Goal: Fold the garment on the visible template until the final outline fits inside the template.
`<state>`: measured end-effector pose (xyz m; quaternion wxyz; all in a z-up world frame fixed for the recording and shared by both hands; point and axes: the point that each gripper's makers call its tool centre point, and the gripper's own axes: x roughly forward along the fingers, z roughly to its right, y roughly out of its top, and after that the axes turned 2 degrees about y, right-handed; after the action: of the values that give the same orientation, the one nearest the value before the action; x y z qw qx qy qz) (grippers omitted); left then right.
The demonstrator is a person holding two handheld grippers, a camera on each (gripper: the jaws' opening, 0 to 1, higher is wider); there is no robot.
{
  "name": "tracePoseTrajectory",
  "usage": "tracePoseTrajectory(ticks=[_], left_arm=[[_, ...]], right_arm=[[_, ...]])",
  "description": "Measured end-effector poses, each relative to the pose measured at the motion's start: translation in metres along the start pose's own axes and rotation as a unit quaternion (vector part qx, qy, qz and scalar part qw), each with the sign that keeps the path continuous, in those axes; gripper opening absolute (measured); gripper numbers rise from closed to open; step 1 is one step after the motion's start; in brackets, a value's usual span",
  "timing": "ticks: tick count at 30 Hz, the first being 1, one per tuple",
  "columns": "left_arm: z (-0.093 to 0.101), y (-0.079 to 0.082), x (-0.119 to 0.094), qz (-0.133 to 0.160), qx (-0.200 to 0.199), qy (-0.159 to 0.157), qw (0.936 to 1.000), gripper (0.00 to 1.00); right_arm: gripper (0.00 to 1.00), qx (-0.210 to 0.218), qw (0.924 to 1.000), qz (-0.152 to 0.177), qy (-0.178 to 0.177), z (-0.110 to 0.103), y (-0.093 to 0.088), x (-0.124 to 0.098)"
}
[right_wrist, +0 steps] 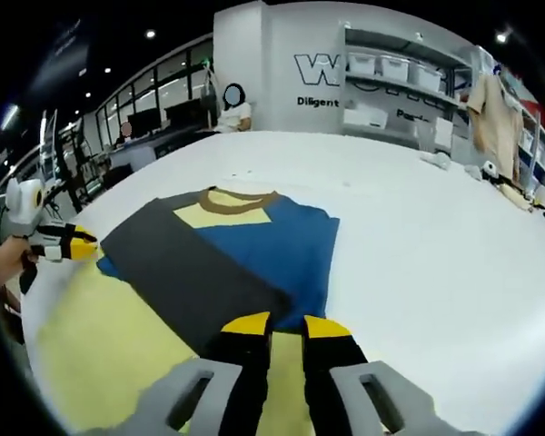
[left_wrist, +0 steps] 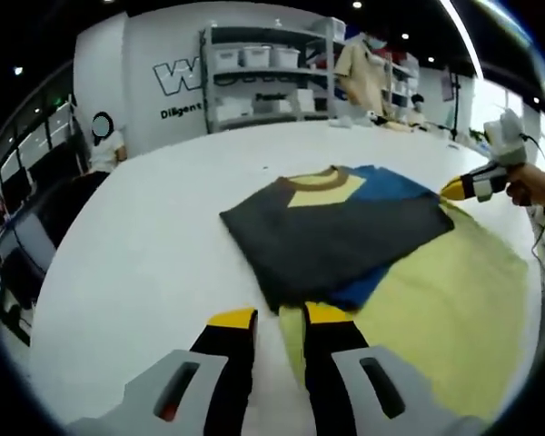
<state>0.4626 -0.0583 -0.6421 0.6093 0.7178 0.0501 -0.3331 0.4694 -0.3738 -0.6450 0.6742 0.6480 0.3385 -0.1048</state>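
Observation:
The garment (left_wrist: 331, 227) lies folded on a pale yellow template (left_wrist: 436, 309) on the white table (left_wrist: 145, 236). It is dark grey with a blue panel, a yellow chest patch and a brown collar. My left gripper (left_wrist: 280, 316) hovers just short of the garment's near edge, jaws a little apart with nothing between them. In the right gripper view the garment (right_wrist: 227, 245) lies partly on the template (right_wrist: 100, 345), and my right gripper (right_wrist: 286, 325) sits open at its near edge. The right gripper (left_wrist: 468, 184) shows at the garment's right corner, the left gripper (right_wrist: 68, 243) at its left.
White table (right_wrist: 436, 236) stretches wide around the template. Shelves with white bins (left_wrist: 263, 73) and a lettered wall (right_wrist: 318, 73) stand beyond the far edge. A person (left_wrist: 363, 68) stands at the back; another sits by desks (right_wrist: 232, 109).

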Motion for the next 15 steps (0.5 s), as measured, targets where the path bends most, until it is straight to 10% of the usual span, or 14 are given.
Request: tracePoseTrajectory(ticks=[15], left_arm=[[0.006,0.005,-0.051,0.014,-0.040,-0.002,0.9991,0.84]], right_arm=[[0.85,0.008,0.9979,0.007,0.063,-0.039,0.000,-0.043]])
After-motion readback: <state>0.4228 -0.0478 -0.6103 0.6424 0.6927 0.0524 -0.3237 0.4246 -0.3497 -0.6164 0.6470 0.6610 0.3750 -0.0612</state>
